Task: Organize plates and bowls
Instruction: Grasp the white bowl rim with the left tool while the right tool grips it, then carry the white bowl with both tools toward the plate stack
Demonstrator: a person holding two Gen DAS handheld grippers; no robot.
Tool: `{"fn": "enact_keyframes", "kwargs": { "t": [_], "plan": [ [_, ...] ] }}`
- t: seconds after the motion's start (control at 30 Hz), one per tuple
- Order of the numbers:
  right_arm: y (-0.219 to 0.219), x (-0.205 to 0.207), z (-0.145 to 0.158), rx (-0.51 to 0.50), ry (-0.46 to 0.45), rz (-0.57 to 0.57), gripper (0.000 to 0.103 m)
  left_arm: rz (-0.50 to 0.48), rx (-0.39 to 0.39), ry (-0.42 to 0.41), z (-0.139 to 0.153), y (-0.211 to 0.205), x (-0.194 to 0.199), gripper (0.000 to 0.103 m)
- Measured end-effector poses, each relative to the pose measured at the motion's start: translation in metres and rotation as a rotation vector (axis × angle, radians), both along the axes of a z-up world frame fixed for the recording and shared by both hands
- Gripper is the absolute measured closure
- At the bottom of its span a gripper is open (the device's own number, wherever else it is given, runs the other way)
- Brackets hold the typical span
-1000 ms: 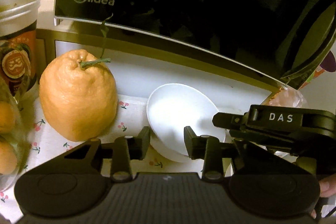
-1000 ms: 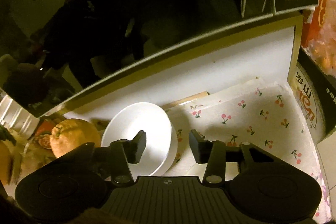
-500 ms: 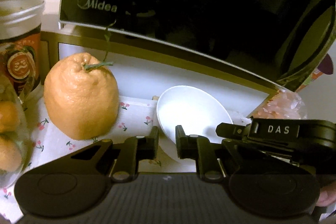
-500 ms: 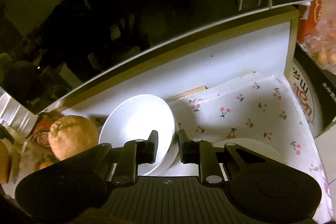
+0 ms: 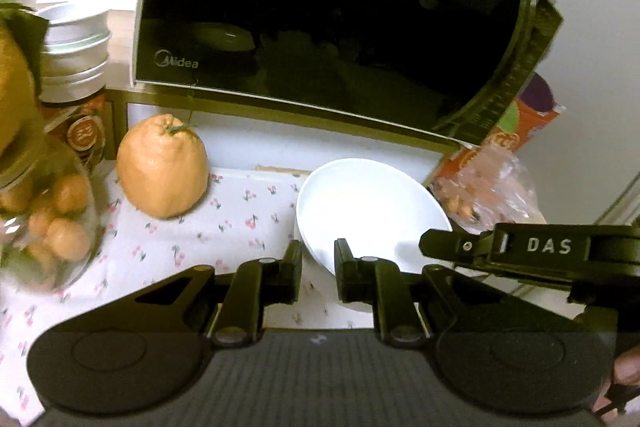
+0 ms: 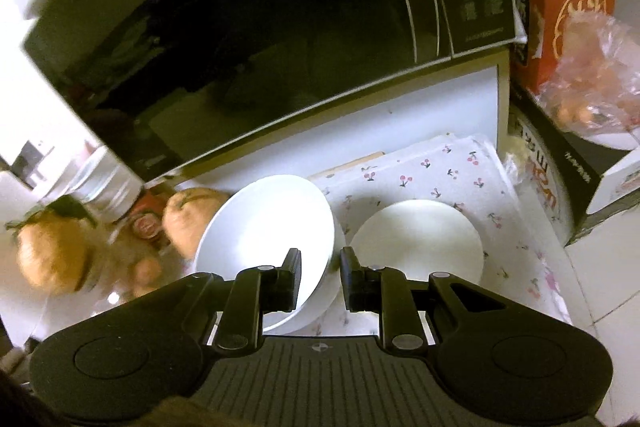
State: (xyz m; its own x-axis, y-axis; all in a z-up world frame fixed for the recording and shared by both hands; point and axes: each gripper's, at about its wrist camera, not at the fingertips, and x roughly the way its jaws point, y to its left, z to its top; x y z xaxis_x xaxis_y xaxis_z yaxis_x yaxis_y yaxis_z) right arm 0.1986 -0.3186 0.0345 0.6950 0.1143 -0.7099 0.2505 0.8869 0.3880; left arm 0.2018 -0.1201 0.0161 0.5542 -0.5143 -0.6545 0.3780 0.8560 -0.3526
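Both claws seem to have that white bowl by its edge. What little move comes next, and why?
Probably carry the bowl a little rightward toward the plate. The left gripper and right gripper each pinch its rim, and the plate lies bare beside it on the cloth.
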Motion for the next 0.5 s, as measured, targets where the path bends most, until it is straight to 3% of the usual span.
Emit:
{"fn": "enact_keyframes", "kwargs": {
  "t": [0.5],
  "plan": [
    [0.027, -0.115, 0.052, -0.059, -0.003, 0.021, 0.082, -0.061, -0.016, 0.033, 0.030, 0.026, -0.099, 0.088]
  ]
}}
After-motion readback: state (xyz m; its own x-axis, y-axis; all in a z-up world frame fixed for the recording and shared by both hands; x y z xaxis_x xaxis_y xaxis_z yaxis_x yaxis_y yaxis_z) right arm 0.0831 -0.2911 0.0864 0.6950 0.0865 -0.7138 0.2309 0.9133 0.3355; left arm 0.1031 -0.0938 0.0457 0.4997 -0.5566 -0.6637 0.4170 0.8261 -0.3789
